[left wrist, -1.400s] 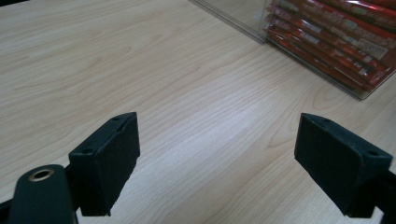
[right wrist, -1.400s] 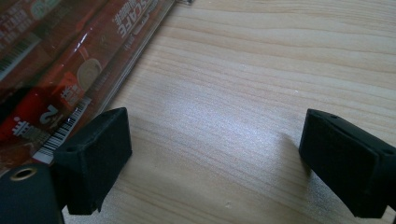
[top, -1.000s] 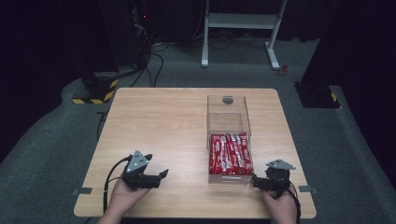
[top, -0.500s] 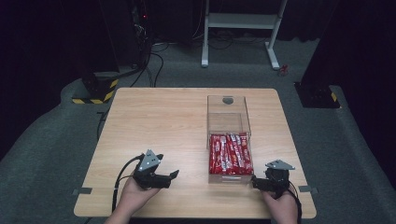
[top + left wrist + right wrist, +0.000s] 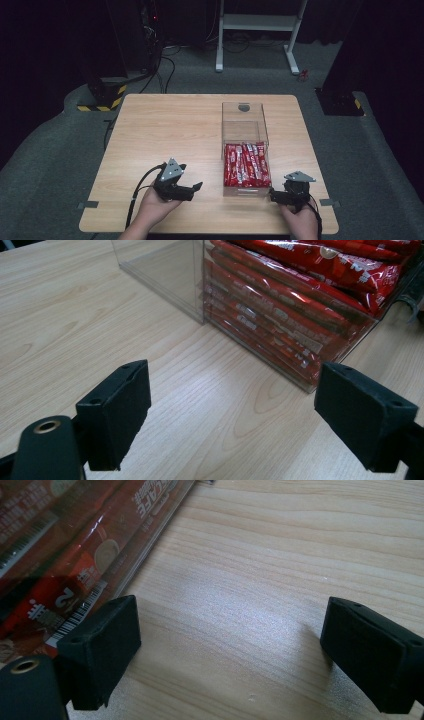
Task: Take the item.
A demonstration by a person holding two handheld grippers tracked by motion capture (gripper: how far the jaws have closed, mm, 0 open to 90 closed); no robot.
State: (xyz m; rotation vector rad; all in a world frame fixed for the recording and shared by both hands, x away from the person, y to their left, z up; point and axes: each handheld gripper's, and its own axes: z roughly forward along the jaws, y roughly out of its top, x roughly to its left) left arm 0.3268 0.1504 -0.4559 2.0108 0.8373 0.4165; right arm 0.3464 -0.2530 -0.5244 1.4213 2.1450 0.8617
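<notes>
Flanking the clear box (image 5: 245, 127) of red packets (image 5: 246, 164), both grippers' jaws gape.

Surface: a light wooden table (image 5: 165, 130) with rounded corners, set on grey carpet.
Box: a clear plastic box (image 5: 243, 116) is stood on the table's right half, long side running near to far.
Box contents: red packets (image 5: 246, 164) are stacked in the near part; the far part is seen bare.
Left half: bare wood grain is seen.
Near edge: grey tape tabs (image 5: 88, 204) are stuck at both near corners.
</notes>
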